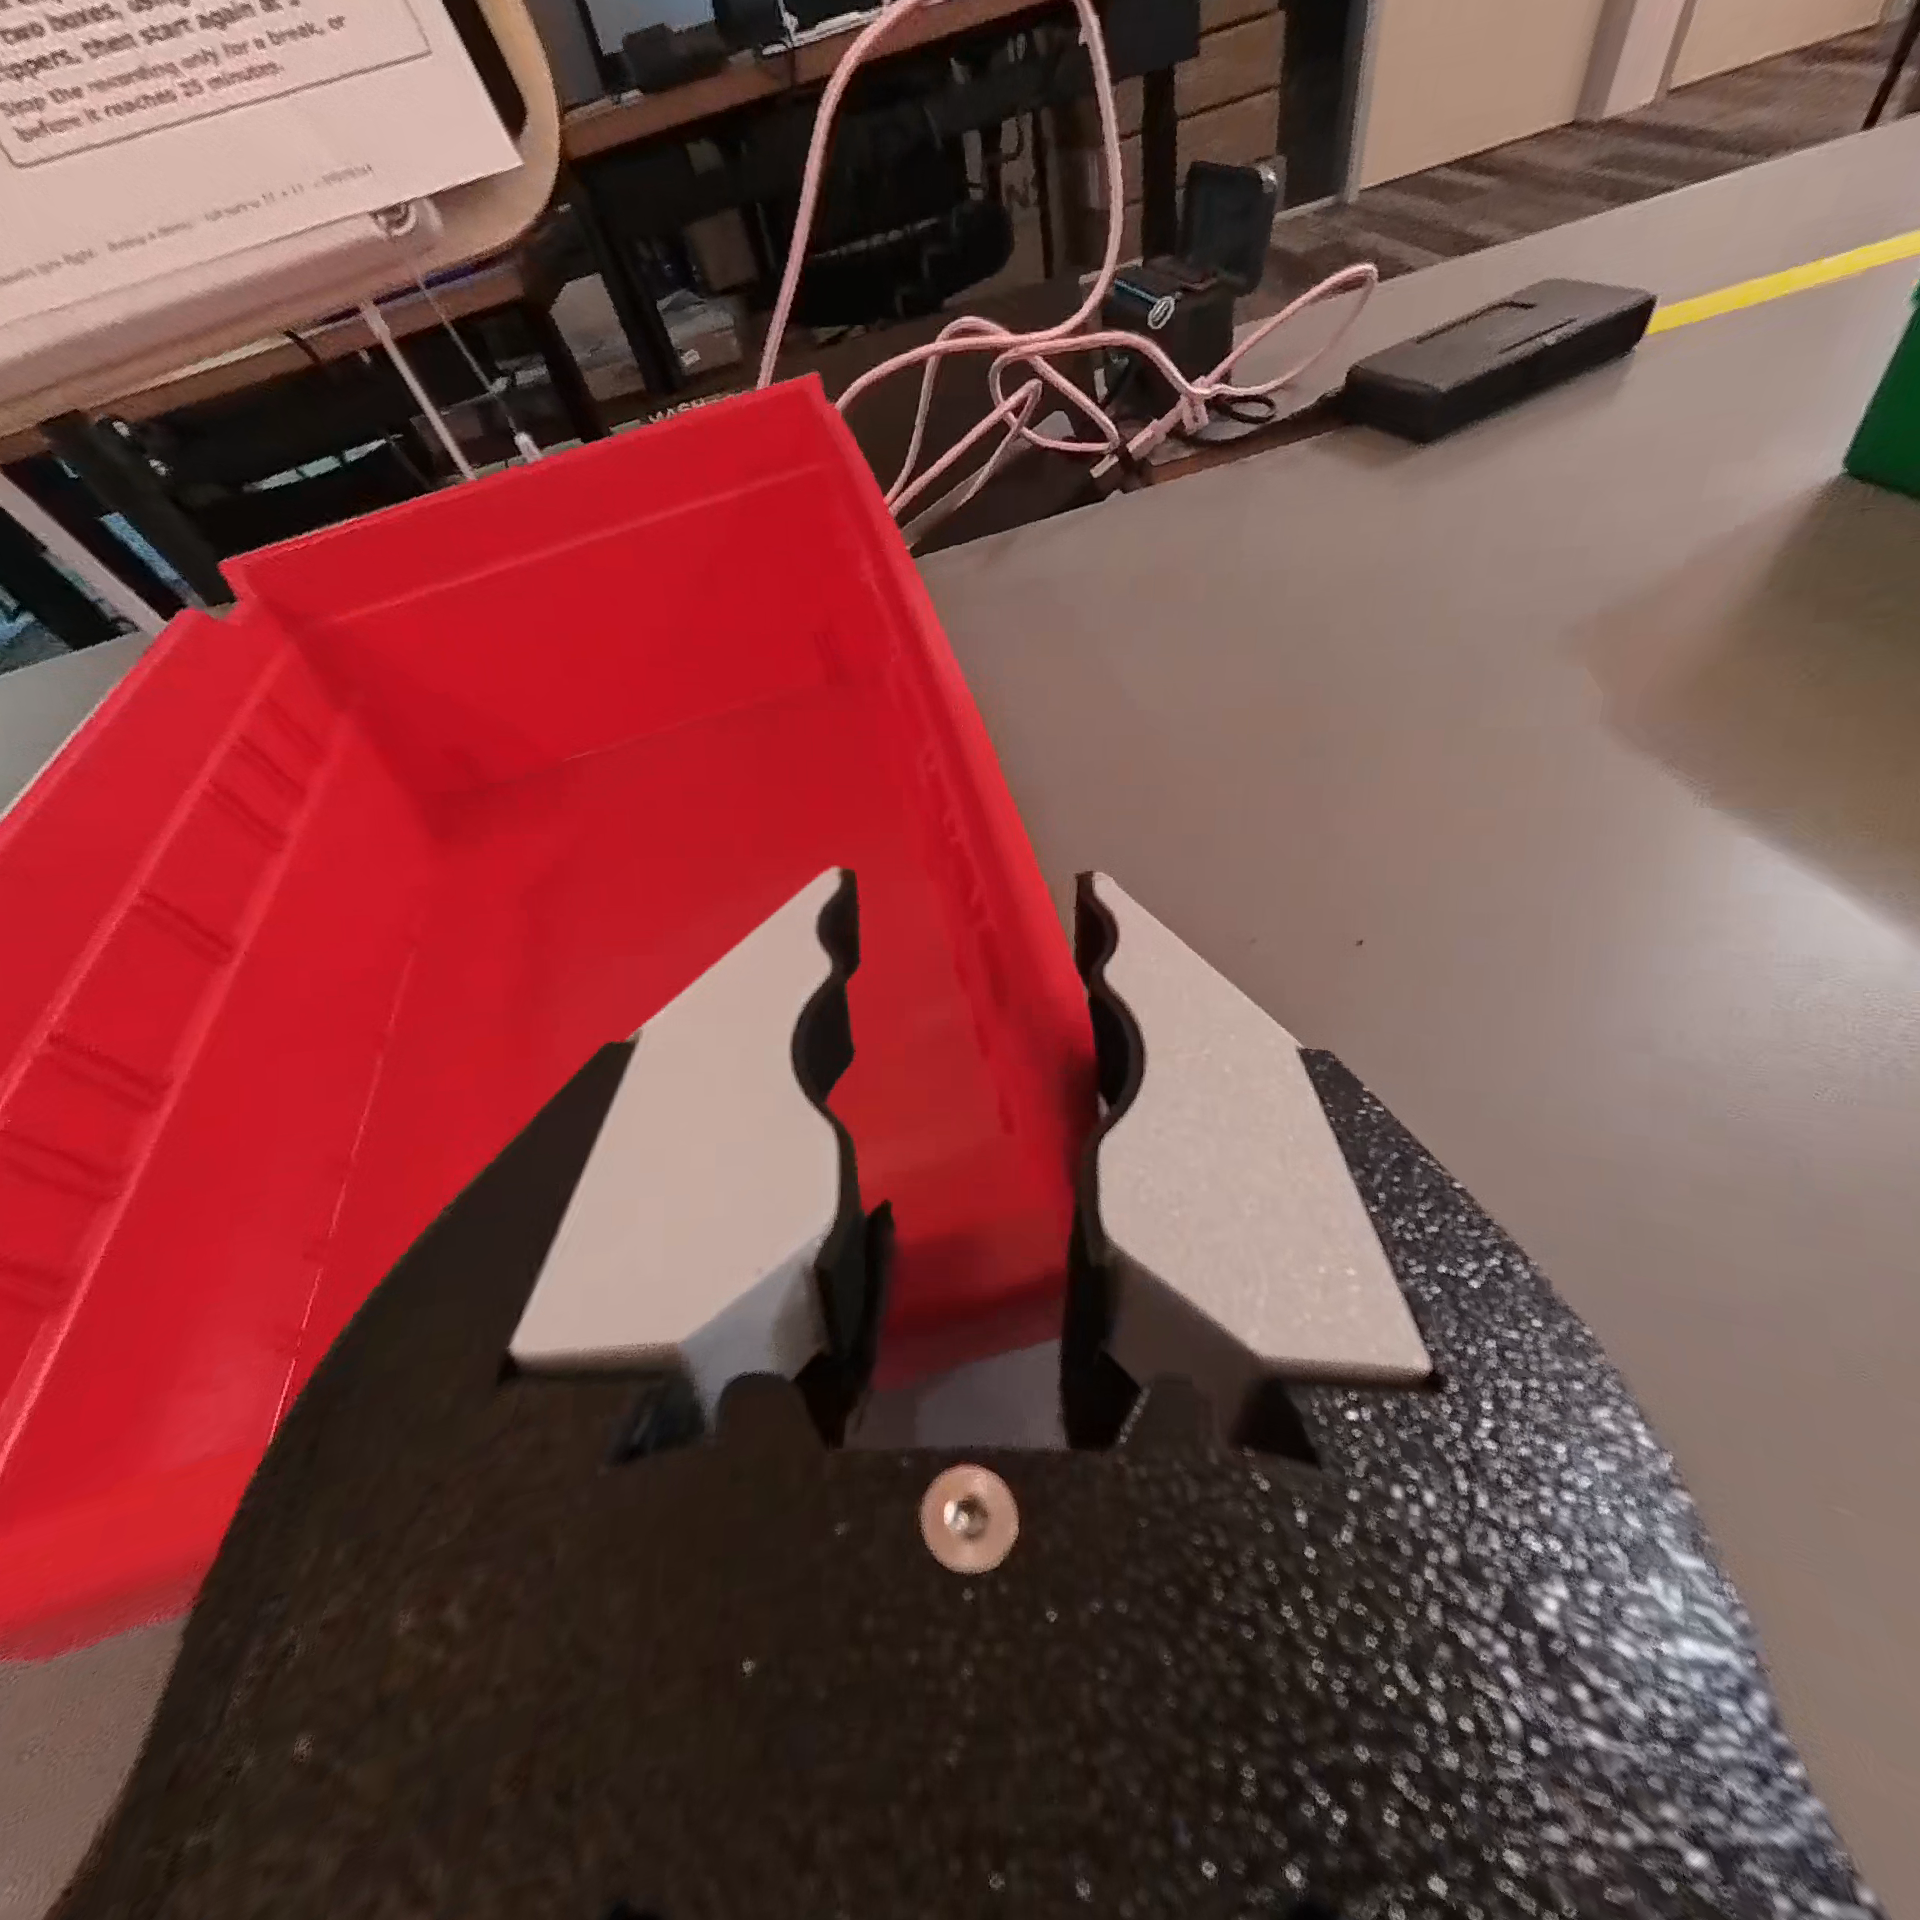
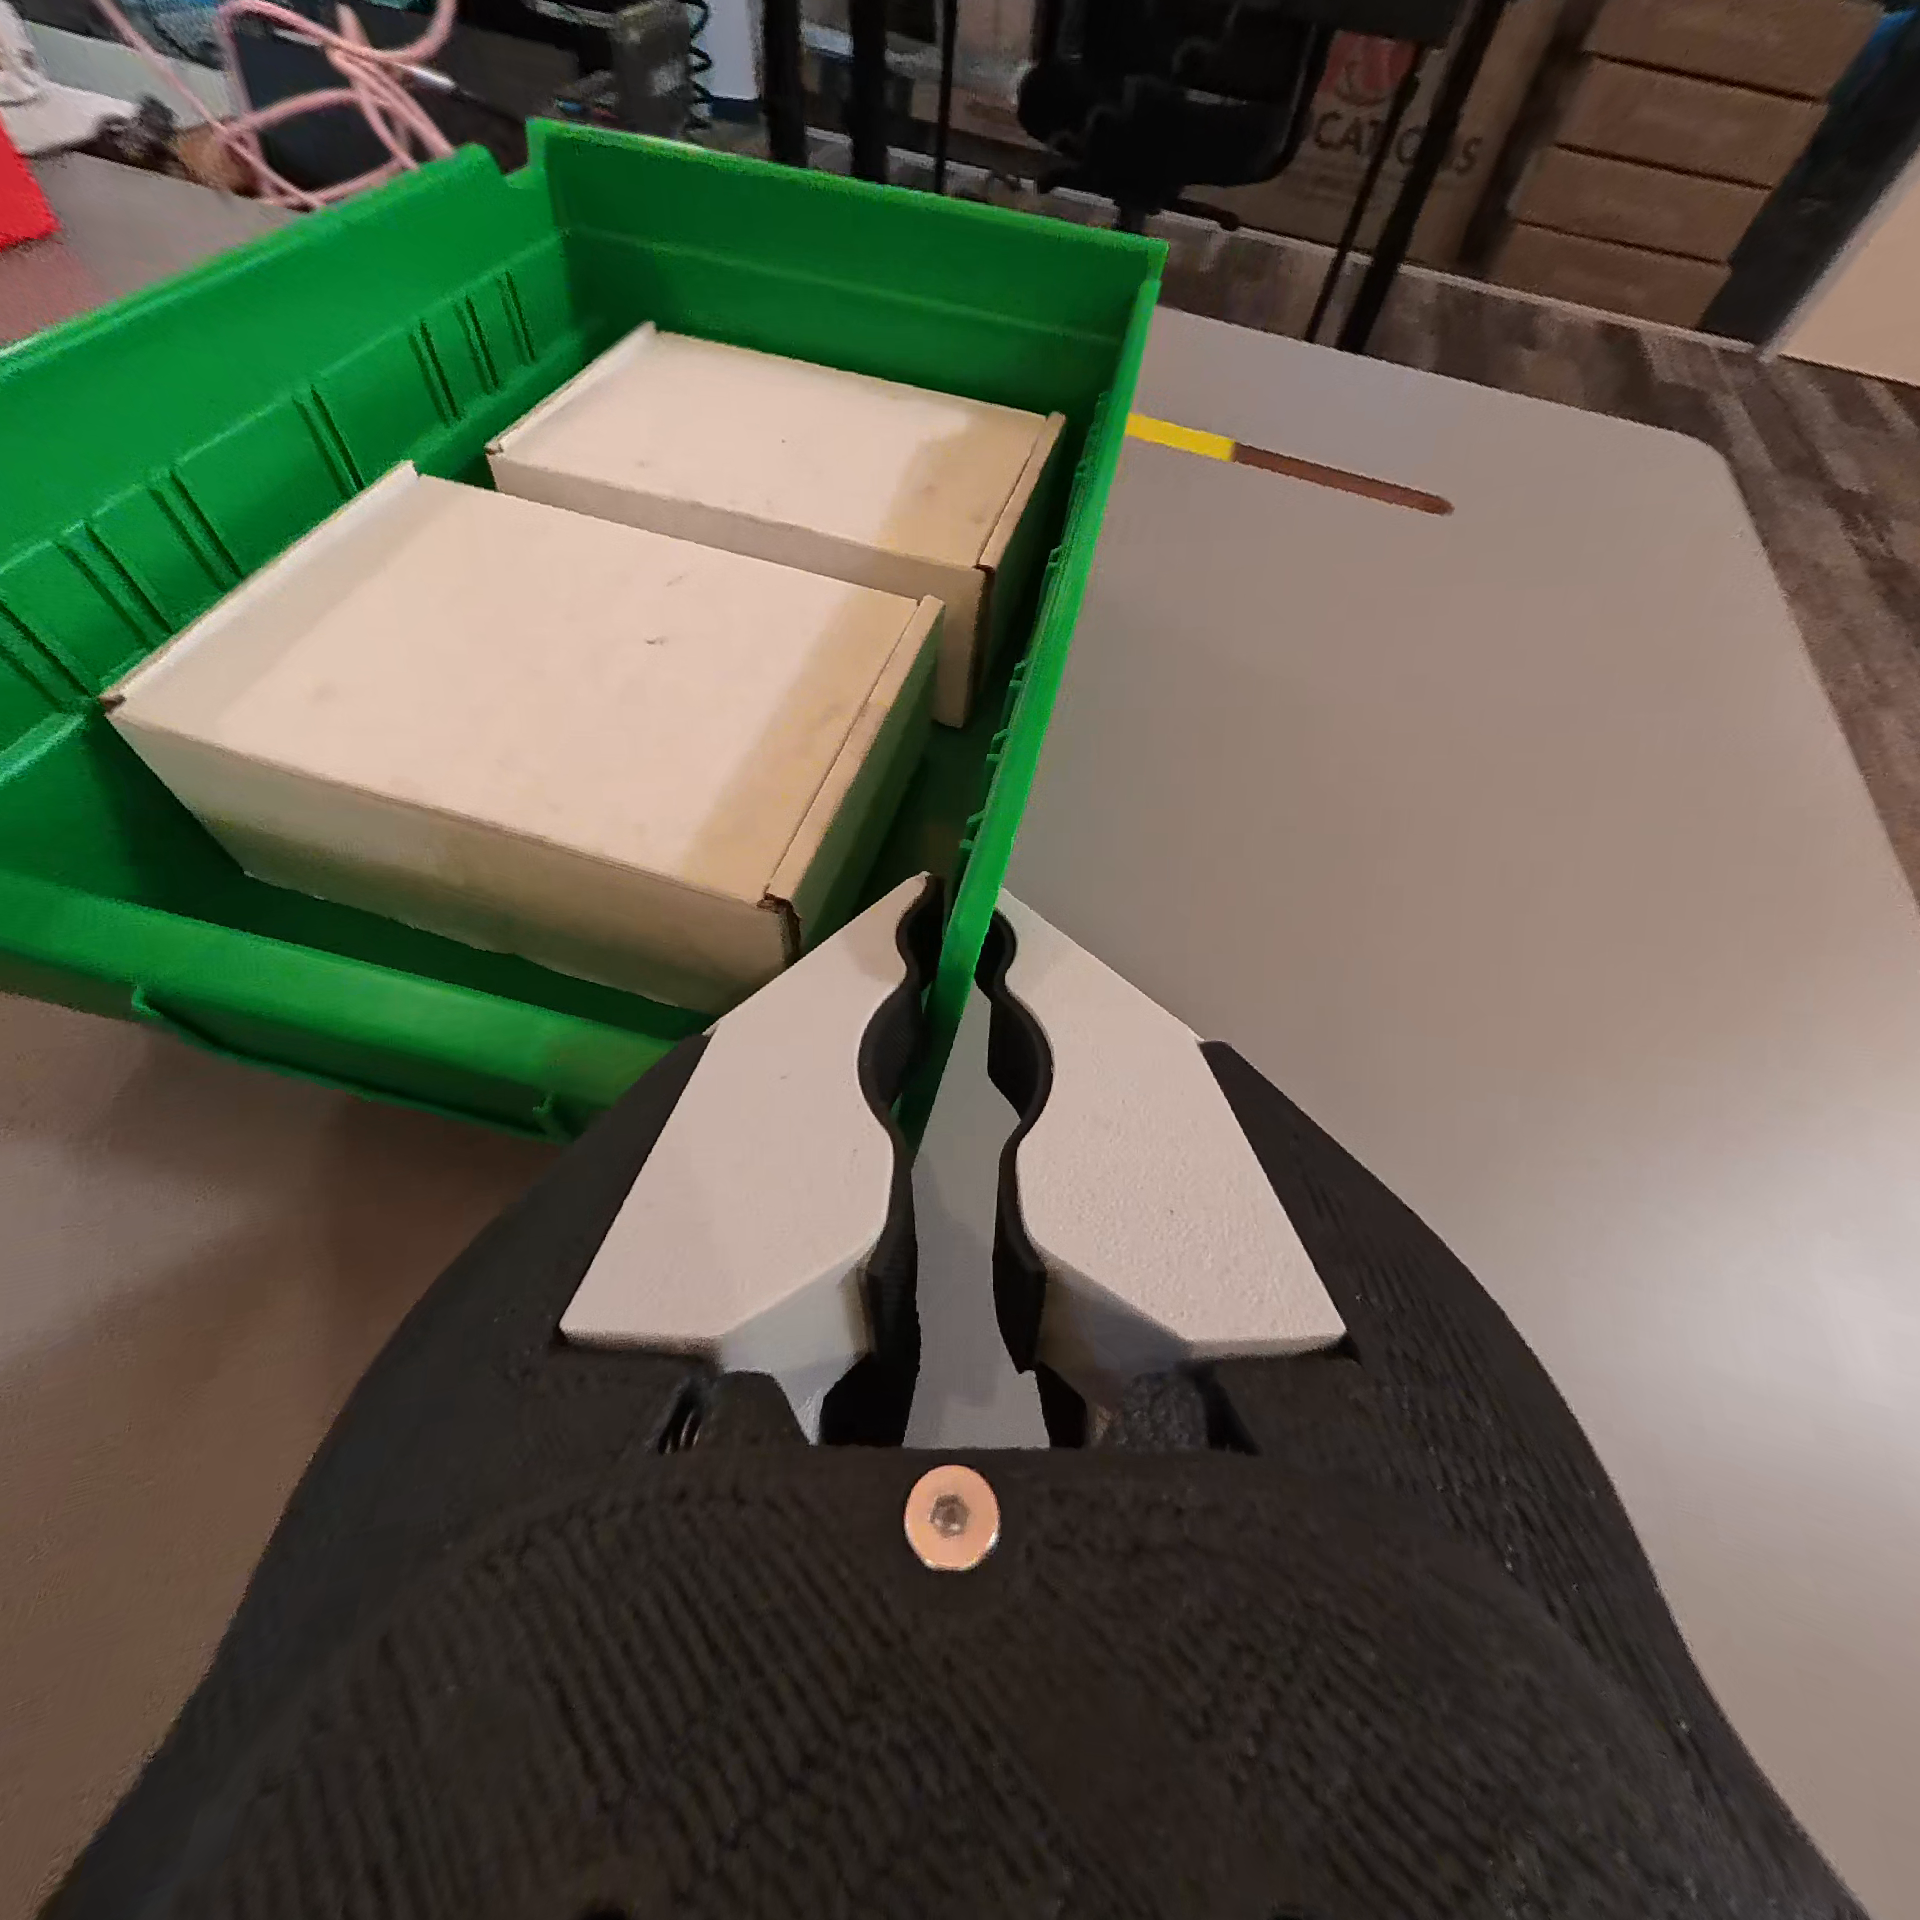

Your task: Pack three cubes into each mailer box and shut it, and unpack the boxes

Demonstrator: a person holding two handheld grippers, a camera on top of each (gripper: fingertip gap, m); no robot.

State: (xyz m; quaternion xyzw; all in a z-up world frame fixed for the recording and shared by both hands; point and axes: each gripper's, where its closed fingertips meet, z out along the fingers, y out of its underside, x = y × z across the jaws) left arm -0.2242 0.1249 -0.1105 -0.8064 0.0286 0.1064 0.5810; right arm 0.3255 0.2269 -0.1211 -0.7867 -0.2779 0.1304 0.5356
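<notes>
Item 1. Left hand-held gripper (image 1: 966, 894): grey fingers with black wavy pads, parted, straddling the right wall of the red bin (image 1: 582, 831). The right pad (image 1: 1101, 1039) lies against the outside of the wall; the left pad stands clear of it inside the bin, so nothing is clamped.

Item 2. Red bin: plastic, open-topped, ribbed walls, no contents in the part of its interior that shows. It stands on the surface (image 1: 1403, 831), grey-brown and matte.

Item 3. Right hand-held gripper (image 2: 961, 914): same build, clenched on the right wall of the green bin (image 2: 312, 395) near its front corner. The thin green wall edge runs up between the two black pads, both pressed to it.

Item 4. Green bin: plastic, ribbed, resting on the same surface (image 2: 1455, 831).

Item 5. Near mailer box (image 2: 540, 707): pale cardboard, lid shut, lying flat in the front part of the green bin.

Item 6. Far mailer box (image 2: 790, 457): same kind, lid shut, lying flat just behind the near one, towards the bin's back wall.

Item 7. Cubes: not visible in either view.

Item 8. Pink cables (image 1: 1039, 364): tangled loops at the far edge of the surface.

Item 9. Black oblong case (image 1: 1496, 353): lying beyond the cables, beside a yellow tape line (image 1: 1787, 281)

Item 10. Printed paper sheet (image 1: 208, 125): upper left, behind the red bin
</notes>
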